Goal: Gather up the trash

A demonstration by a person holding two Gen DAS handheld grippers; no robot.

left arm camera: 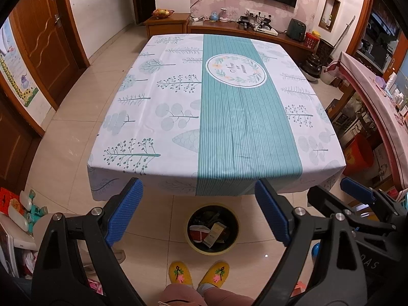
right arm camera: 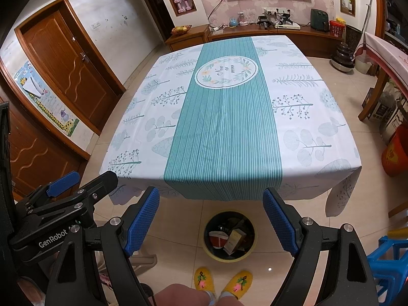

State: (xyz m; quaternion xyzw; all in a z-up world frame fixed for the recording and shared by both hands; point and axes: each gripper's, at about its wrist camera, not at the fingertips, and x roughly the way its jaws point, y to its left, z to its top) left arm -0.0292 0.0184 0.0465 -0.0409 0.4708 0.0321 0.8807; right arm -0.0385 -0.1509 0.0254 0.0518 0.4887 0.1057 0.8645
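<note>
A round bin (left arm camera: 213,253) with a yellow-green rim stands on the tiled floor just in front of the table. Inside it lie a tan carton (left arm camera: 215,232) and a red-and-white wrapper (left arm camera: 199,232). In the right wrist view the bin (right arm camera: 229,259) sits in the same spot, with the carton (right arm camera: 233,240) in it. My left gripper (left arm camera: 197,185) hangs open above the bin with nothing between its blue pads. My right gripper (right arm camera: 210,192) is open and empty beside it. The table's teal-and-white cloth (left arm camera: 224,127) (right arm camera: 224,132) is bare.
A person's yellow slippers (left arm camera: 199,276) and knees are right below the grippers. A blue plastic stool (right arm camera: 387,257) and an orange tub (right arm camera: 395,153) stand at the right. Toys and boxes (left arm camera: 23,211) crowd the floor at the left. A second covered table (left arm camera: 377,102) runs along the right.
</note>
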